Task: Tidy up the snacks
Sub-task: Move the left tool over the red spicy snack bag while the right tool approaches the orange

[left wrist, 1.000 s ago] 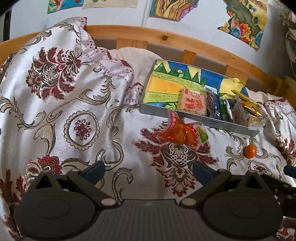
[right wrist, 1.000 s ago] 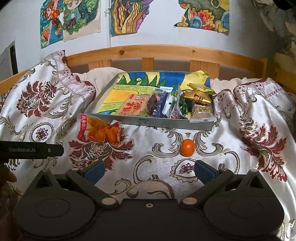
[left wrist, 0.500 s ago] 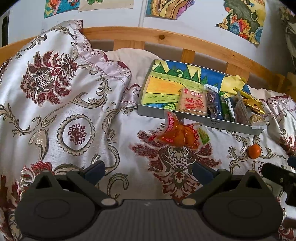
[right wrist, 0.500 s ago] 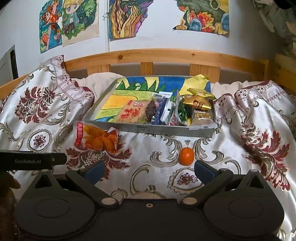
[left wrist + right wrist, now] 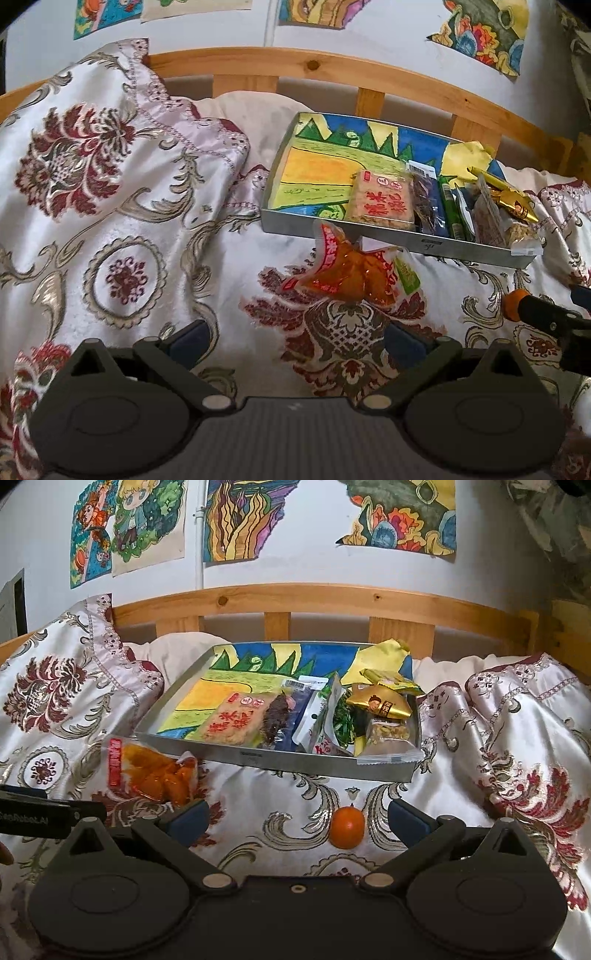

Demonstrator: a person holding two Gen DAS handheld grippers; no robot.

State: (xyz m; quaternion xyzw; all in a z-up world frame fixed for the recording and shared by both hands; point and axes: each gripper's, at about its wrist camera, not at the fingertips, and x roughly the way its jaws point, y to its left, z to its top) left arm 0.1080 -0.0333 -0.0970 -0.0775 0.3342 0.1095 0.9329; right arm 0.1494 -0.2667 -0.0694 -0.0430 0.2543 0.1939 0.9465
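On a bed covered with a shiny white quilt patterned in dark red and gold flowers point(image 5: 461, 775), a shallow grey metal tray point(image 5: 295, 762) lined with a bright crayon landscape drawing sits near the wooden headboard rail point(image 5: 332, 598). Packed into its right half are a flat tan rice-cracker pack with red characters point(image 5: 232, 725), a clear packet of dark dried fruit point(image 5: 275, 720), a green-and-white pouch point(image 5: 332, 723), a gold foil wrapper point(image 5: 380, 705) and a clear bag of nut brittle point(image 5: 388, 738). Just in front of the tray's left part, a clear red-edged packet of orange snack pieces point(image 5: 347, 273) lies on the quilt, outside the tray. A small round orange fruit point(image 5: 346, 827) rests on the quilt below the tray's right part. The left claw point(image 5: 299, 338) hovers low over the quilt, spread wide and empty, the orange packet just ahead of it. The right claw point(image 5: 297, 818) is likewise spread wide, holding nothing, with the fruit between its fingers but touching neither.
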